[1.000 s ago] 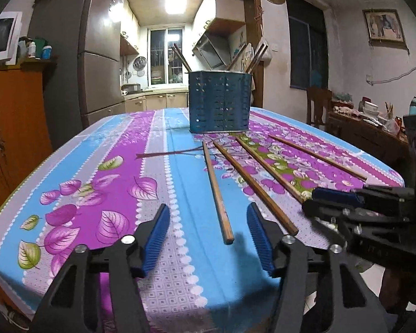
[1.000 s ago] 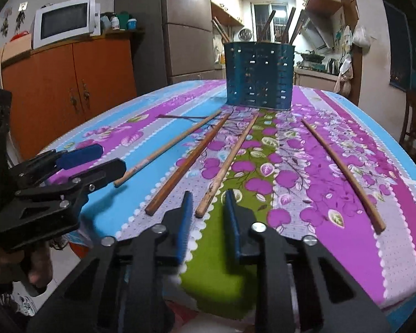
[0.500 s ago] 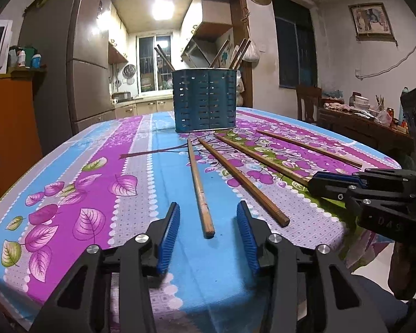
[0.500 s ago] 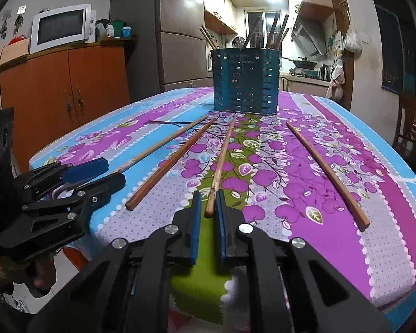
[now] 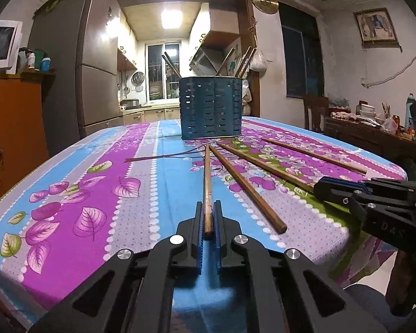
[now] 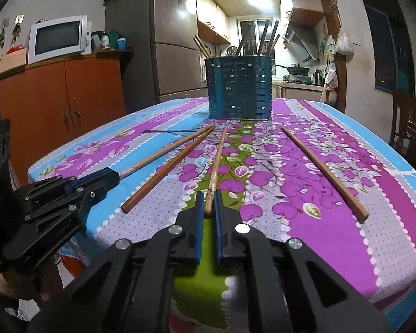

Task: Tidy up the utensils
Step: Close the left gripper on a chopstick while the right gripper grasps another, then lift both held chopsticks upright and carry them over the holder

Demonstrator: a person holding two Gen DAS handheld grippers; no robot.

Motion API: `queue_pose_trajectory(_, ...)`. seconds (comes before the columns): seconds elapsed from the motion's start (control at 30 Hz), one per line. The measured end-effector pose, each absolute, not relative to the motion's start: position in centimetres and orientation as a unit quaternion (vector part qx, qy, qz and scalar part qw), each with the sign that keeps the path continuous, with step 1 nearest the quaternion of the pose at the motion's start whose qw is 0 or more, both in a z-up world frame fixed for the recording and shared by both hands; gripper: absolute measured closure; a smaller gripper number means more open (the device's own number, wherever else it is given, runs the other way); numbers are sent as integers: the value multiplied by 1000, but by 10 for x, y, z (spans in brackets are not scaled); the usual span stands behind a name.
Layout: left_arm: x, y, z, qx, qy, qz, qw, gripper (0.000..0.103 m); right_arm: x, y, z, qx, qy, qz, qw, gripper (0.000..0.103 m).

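Observation:
Several wooden chopsticks lie fanned out on the flowered tablecloth in front of a blue perforated utensil holder point(image 5: 211, 108) that has more chopsticks standing in it. My left gripper point(image 5: 208, 222) is closing, its blue pads pressed on the near end of the leftmost chopstick point(image 5: 207, 180). My right gripper point(image 6: 208, 208) is closing on the near end of the third chopstick point(image 6: 217, 163). Both chopsticks still rest on the cloth. Between them lies a loose darker chopstick point(image 6: 169, 169). Another chopstick point(image 6: 321, 169) lies apart on the right. The holder point(image 6: 240, 88) stands at the table's far end.
The table edge point(image 5: 344, 227) runs just under both grippers. An orange cabinet point(image 6: 63, 102) with a microwave point(image 6: 58, 38) stands to the left, beside a tall fridge point(image 5: 77, 77). A chair point(image 5: 314, 111) and a cluttered side table point(image 5: 368, 130) are on the right.
Both grippers went from open to clamped. The left jaws narrowed around the leftmost chopstick's end; the right jaws narrowed onto the third chopstick's end. The hands barely shifted.

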State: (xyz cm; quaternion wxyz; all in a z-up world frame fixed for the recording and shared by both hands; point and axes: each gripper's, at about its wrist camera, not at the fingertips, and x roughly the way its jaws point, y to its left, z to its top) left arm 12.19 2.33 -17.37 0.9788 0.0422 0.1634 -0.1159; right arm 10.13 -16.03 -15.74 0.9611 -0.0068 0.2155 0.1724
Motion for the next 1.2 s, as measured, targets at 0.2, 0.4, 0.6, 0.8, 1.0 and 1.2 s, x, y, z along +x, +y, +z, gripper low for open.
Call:
queue_pose_trajectory(0.2,106,25,-133,34,130,-127,983,95,83,-171,-119,-15,177,169,969,98)
queue_pose_trajectory(0.4,93,28,-71,30,68,-136,988,95,71,-184,-61,-28,121,172,977,98)
queue_pose_trajectory(0.6,114,22,-20,42,37,-144,988,95,89,-187,-11,-47,90,189,977,98)
queue_pose_trajectory(0.8,149,15,4,42,52,-143,988,95,124,-186,16,-49,105,206,972,98)
queue_pose_trajectory(1.0,167,13,14,42,66,-143,987,95,149,-189,32,-37,129,214,967,98)
queue_pose_trajectory(1.2,176,15,20,39,76,-134,987,95,165,-190,40,-29,146,213,966,98)
